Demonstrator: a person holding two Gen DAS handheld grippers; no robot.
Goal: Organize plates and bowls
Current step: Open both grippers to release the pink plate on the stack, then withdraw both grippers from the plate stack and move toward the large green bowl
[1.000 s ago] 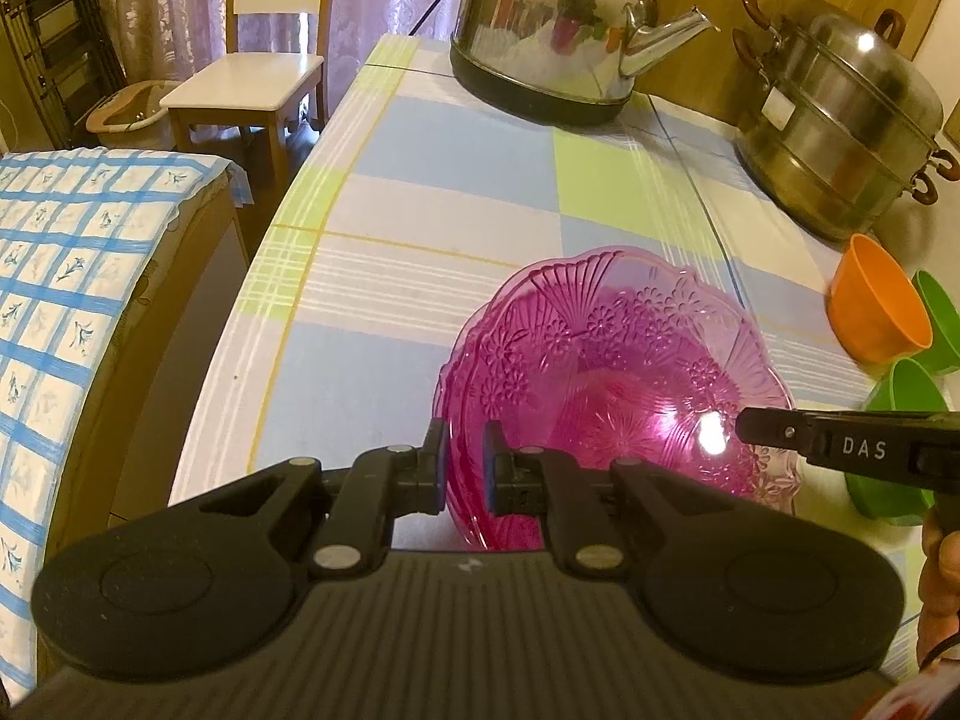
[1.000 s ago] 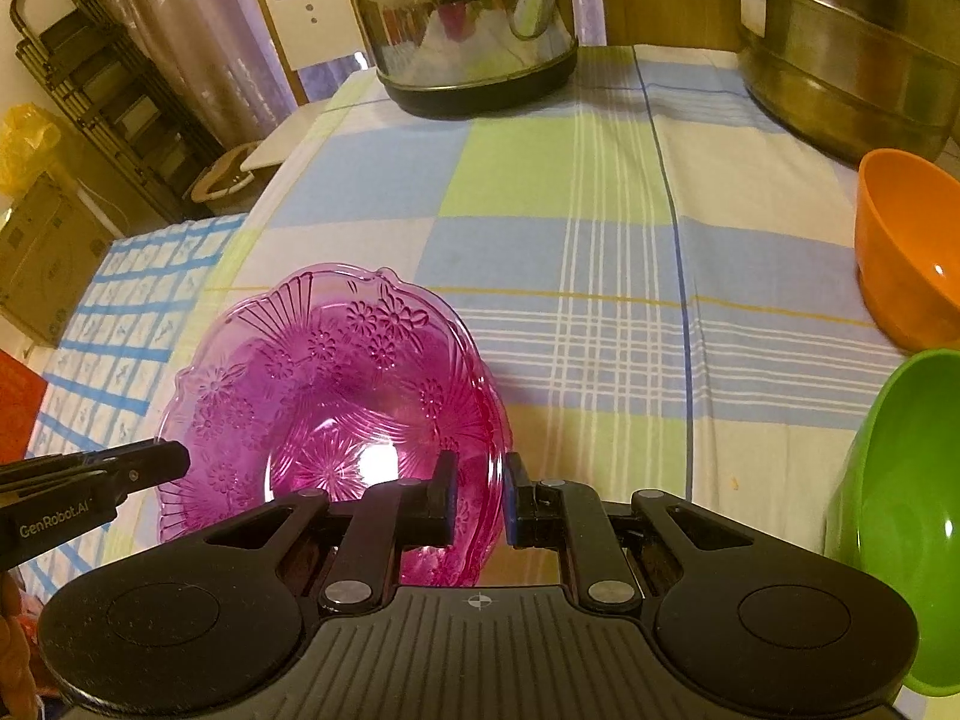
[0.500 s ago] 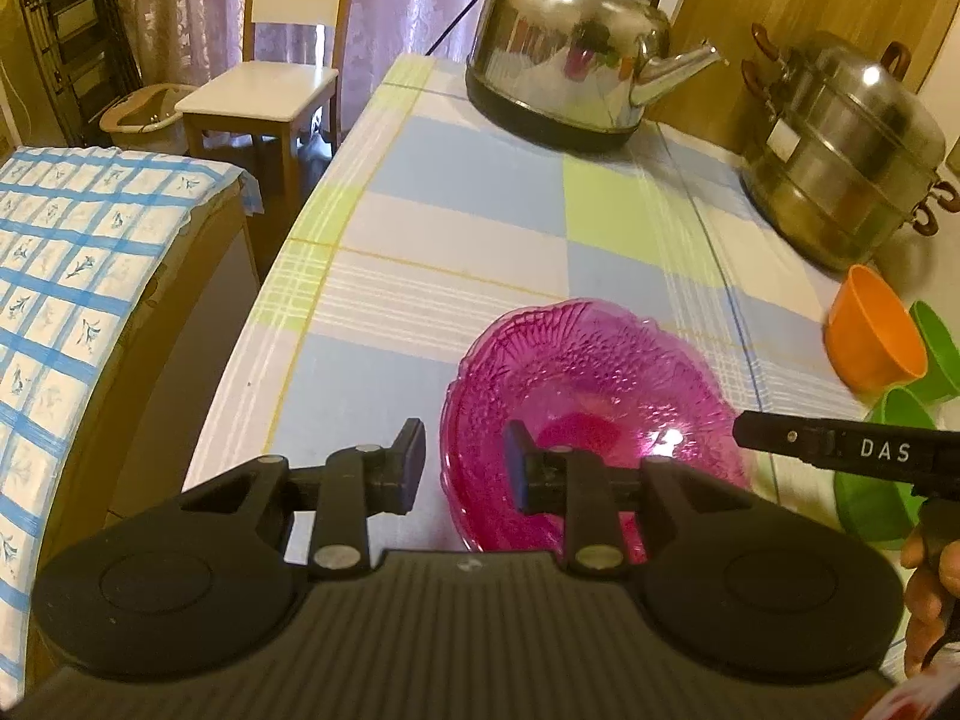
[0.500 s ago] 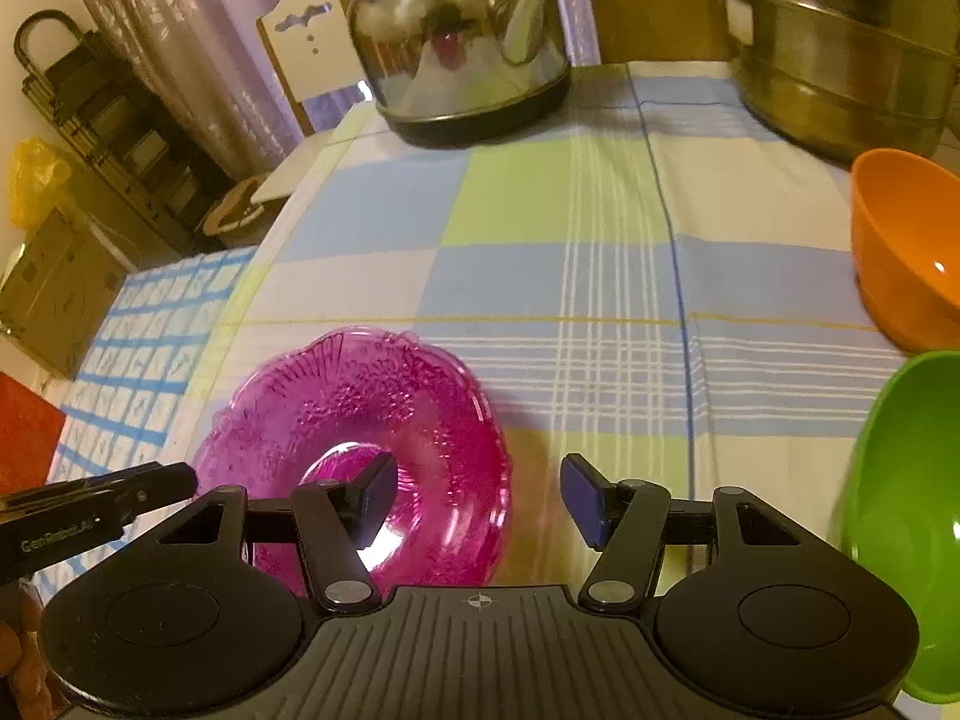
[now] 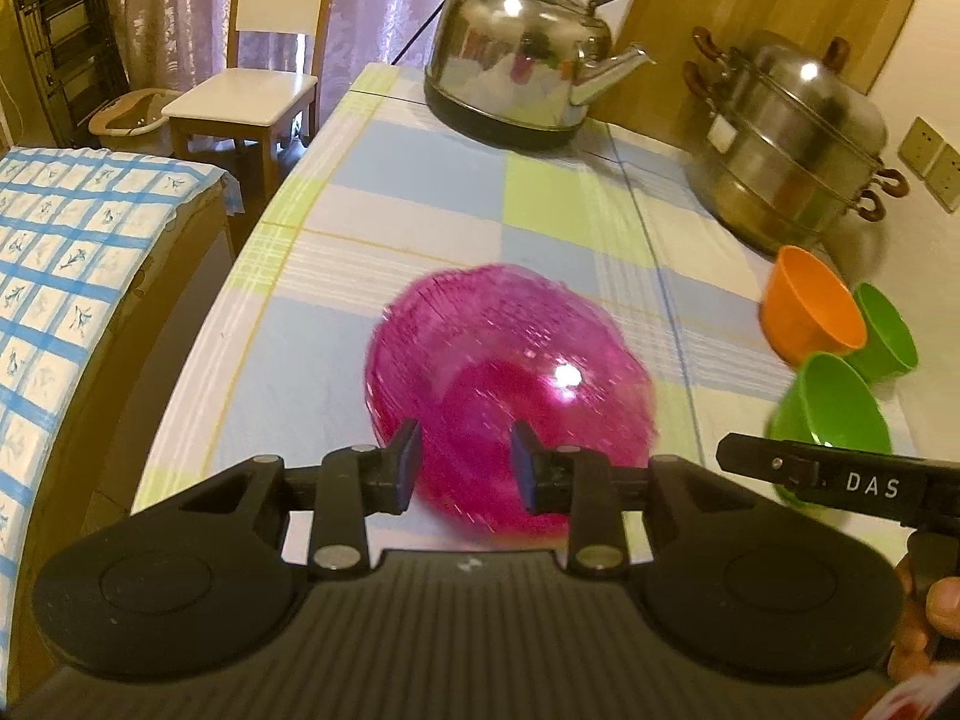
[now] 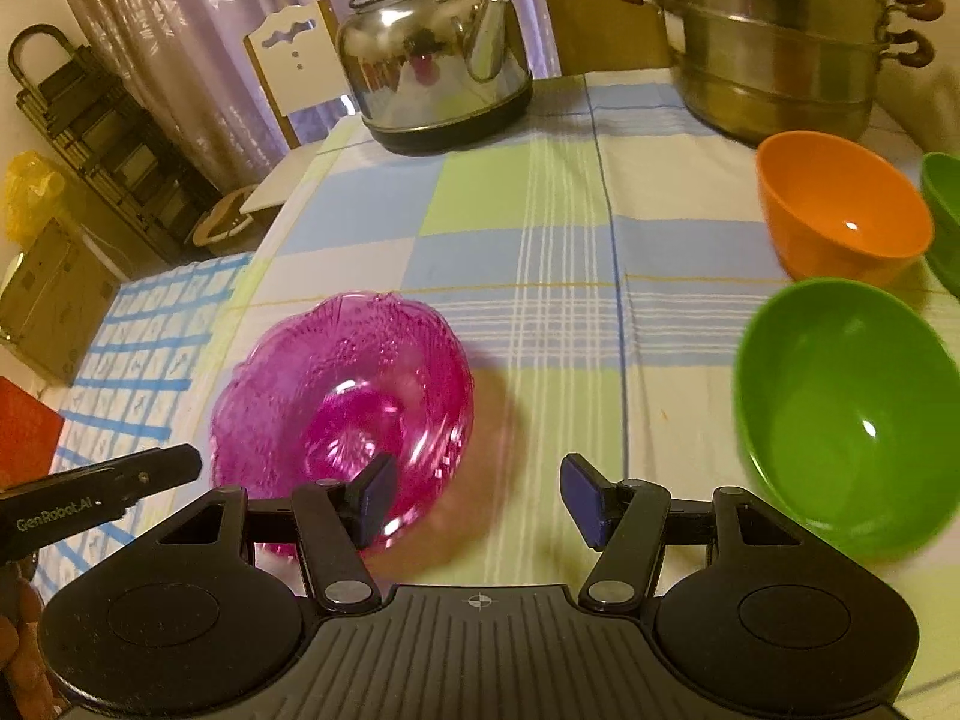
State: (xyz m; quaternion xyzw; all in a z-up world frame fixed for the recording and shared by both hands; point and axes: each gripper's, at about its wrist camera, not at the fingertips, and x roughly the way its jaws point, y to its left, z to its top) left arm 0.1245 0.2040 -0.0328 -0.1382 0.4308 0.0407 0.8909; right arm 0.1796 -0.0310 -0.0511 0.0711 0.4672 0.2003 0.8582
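Both tongs have let go of the pink plate (image 5: 510, 384) since a second ago, when each pair was clenched on its rim and held it tilted up; now the plate lies on the surface (image 5: 420, 204), blurred in both views, so whether it has fully settled cannot be told.

In the left wrist view, the left tongs (image 5: 461, 468) stand released, their blue-padded tips apart with the near edge of the plate showing between and just ahead of them. The right tongs' side arm, marked DAS, reaches in from the right at the same depth.

In the right wrist view, the right tongs (image 6: 474, 501) are spread wide. Their left pad sits in front of the plate's (image 6: 342, 402) near right edge, while their right pad hangs over bare checked cloth. Whether the left pad touches the rim cannot be told.

To the right of the right tongs sits a green bowl (image 6: 840, 432), upright and close by. Beyond it stands an orange bowl (image 6: 840, 210), and a second green bowl (image 6: 943, 210) shows at the frame's right edge. Far ahead of both tongs, at the back of the surface, a steel kettle (image 6: 432, 72) stands to the left and a stacked steel steamer pot (image 6: 774, 42) to the right.
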